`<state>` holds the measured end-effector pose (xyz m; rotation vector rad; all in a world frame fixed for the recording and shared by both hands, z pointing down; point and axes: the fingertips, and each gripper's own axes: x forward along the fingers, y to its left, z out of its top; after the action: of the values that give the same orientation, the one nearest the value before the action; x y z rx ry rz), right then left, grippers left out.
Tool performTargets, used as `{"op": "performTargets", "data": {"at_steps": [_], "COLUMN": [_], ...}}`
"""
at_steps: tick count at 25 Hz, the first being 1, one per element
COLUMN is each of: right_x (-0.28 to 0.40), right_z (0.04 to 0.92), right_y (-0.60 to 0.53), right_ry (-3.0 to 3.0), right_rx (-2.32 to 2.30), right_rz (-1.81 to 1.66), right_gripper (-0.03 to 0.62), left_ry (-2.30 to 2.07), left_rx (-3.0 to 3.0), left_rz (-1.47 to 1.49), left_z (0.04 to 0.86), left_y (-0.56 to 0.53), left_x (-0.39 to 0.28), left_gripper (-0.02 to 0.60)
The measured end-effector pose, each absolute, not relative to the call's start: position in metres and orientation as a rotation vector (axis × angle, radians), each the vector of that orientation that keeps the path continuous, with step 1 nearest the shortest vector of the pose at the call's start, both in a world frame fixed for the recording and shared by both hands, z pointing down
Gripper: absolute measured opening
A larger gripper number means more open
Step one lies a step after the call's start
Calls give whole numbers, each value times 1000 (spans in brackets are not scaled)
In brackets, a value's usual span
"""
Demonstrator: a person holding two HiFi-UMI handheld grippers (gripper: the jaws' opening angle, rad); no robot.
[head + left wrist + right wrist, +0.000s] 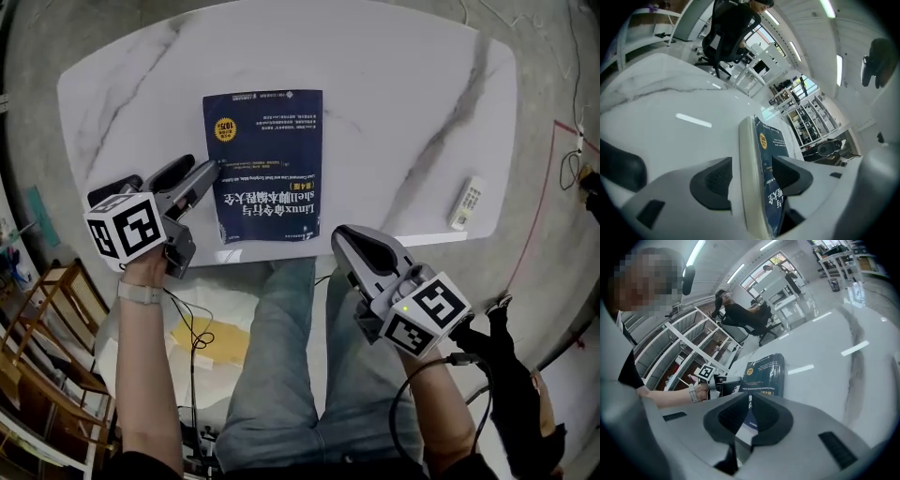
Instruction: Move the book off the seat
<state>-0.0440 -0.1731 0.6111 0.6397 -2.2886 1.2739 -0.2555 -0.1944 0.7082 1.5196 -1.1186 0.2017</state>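
Note:
A dark blue book (264,159) lies flat on the white marble table (394,112), near its front edge. My left gripper (206,167) is at the book's left edge, its jaws open with that edge between them. In the left gripper view the book (768,154) stands between the two dark pads (712,183), with a gap on the left pad's side. My right gripper (345,236) hovers over the table's front edge, right of the book, and is shut with nothing in it. The right gripper view shows the book (764,373) ahead of the right gripper (749,413).
A white remote (466,202) lies at the table's right front. The person's legs in jeans (281,375) are under the front edge. A wooden rack (37,356) stands at lower left. A black office chair (729,28) stands beyond the table.

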Motion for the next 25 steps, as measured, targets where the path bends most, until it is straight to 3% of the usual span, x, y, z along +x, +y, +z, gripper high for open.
{"op": "performTargets", "data": {"at_steps": [13,25], "right_x": [-72,-52], "right_z": [603,580], "right_y": [-156,-121], "right_ry": [-2306,-2365], "right_rx": [448,228], "right_rz": [1208,1102], "right_gripper": [14,14], "left_ry": [-1344,-1481], "left_rx": [1414,1335], "left_rz": [176,24], "left_z": [682,642], "left_y": [-131,-47], "left_x": [-307,-247], "left_gripper": [264,261]}}
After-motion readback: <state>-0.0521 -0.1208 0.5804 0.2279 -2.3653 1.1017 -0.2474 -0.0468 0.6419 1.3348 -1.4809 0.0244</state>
